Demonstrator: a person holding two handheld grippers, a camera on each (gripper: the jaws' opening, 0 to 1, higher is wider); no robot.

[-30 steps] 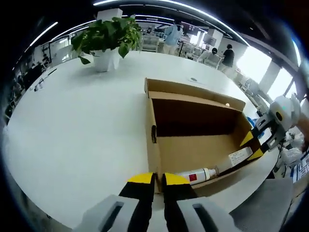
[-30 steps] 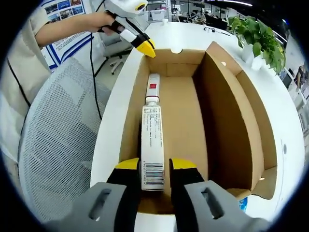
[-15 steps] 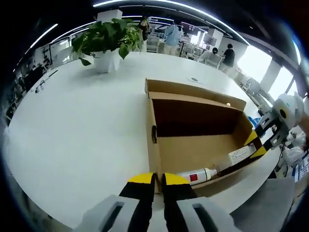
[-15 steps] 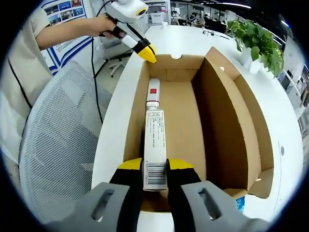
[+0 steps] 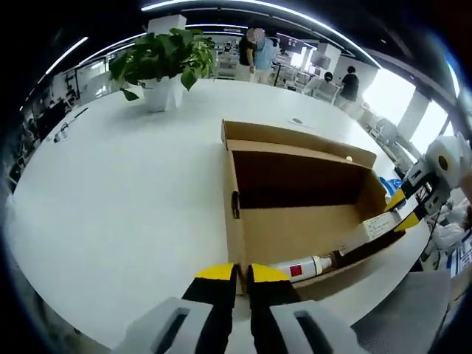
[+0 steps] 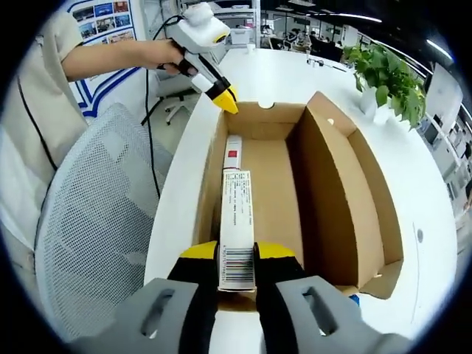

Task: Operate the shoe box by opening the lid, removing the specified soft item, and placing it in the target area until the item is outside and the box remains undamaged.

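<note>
Lifted since a second ago, the crimped end of the soft tube (image 6: 237, 221) now rides above the near wall of the shoe box (image 6: 335, 184), where earlier it lay lower along the floor; its capped end (image 5: 302, 267) still rests inside, near the corner. The right gripper (image 6: 236, 258) has its jaws clamped on that flat, barcoded end, a hold that lets the soft body trail out lengthwise rather than fold.

At the box's opposite end the left gripper (image 5: 234, 274) has its jaws together on the rim of the short wall, apparently to pin the cardboard down while the tube is drawn away, so the box neither slides nor tears. In the right gripper view the same tool (image 6: 221, 94) shows at the far rim, held by the person's hand (image 6: 168, 53).

The lid (image 5: 295, 136) stands open along the box's long far side, leaving the top free. Bare white table (image 5: 125, 192) spreads wide beyond the lid toward a potted plant (image 5: 164, 63), room enough for a target spot; on the box's other long side the table edge runs close, with a mesh chair (image 6: 96, 221) just past it.
</note>
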